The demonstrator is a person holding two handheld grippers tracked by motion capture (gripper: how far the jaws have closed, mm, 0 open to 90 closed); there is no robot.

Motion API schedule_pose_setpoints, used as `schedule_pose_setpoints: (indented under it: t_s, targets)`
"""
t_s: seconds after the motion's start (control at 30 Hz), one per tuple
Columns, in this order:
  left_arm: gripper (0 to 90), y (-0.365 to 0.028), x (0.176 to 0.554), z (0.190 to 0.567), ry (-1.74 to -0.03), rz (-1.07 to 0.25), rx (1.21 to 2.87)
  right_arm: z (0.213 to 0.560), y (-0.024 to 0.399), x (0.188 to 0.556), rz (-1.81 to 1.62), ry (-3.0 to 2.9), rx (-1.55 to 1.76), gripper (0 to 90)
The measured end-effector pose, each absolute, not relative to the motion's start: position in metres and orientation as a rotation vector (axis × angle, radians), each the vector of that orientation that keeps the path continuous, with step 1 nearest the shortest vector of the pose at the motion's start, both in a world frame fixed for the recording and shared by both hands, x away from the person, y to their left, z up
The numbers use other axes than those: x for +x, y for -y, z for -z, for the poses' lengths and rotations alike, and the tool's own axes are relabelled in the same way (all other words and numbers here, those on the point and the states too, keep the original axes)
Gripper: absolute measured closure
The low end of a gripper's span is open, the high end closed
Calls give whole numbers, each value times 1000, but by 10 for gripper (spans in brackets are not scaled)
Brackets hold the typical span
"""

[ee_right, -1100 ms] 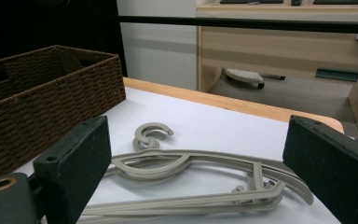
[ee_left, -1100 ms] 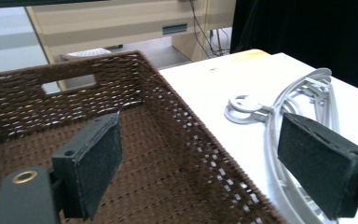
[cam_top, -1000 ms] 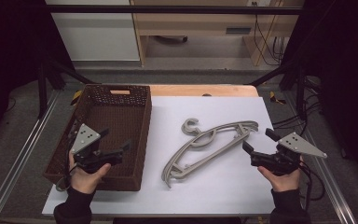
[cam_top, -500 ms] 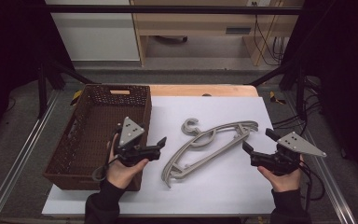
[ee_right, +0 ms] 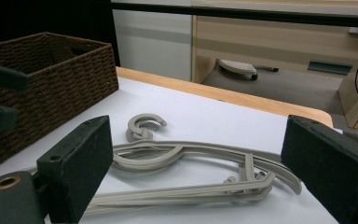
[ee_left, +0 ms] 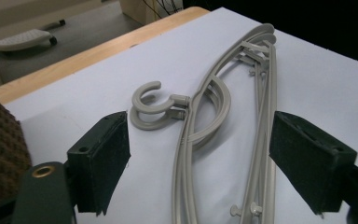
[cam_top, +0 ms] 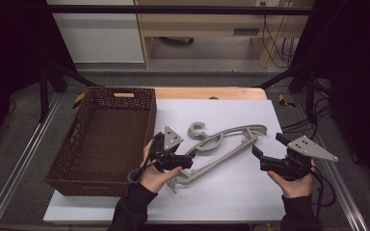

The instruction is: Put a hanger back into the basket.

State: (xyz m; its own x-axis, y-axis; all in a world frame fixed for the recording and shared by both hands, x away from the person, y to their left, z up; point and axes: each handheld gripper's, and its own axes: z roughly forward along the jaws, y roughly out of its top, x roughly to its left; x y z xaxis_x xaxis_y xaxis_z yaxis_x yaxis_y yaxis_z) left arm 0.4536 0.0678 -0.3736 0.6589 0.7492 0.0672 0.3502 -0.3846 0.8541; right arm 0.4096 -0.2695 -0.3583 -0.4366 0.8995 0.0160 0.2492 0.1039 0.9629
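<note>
The table (cam_top: 231, 202) is covered by a white sheet, wooden edge at the far side. On its left stands a brown wicker basket (cam_top: 77, 168), empty and open upward, probably where the hangers will go. Just right of it lie the hangers (cam_top: 231, 144): grey plastic, stacked flat one on another, hooks toward the far left, the long bars running from near left to far right across the sheet's middle. Lying flat and stacked like that, they offer thin bars to pinch rather than a body to grab.

The left gripper (cam_top: 185, 162) sits over the stack's near-left end, between basket and hangers; in its own view the left gripper (ee_left: 200, 163) straddles the bars with both pads clear of them. Its jaws have just been closing a little but stand wide, nothing pressed, so the grasp looks about to be made.

The right gripper (cam_top: 260, 156) waits near the stack's far-right end, apart from it, jaws wide and empty, likely ready to steady that end.
</note>
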Motion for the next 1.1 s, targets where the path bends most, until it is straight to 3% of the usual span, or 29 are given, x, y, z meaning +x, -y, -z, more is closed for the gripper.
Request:
schedule_pose_setpoints:
  t_s: [0.5,0.77,1.1]
  targets:
    - [326,-39,485,411,-895,-563,2107,359,271,411,-1357,-1777,1128,91]
    - [459,-28,503,434,-913,-581,2240,359,271,411,-1358,-1782,1128,96]
    - [613,-21,515,449,-922,-552,2276,360,269,411,-1352,-1795,1136,98]
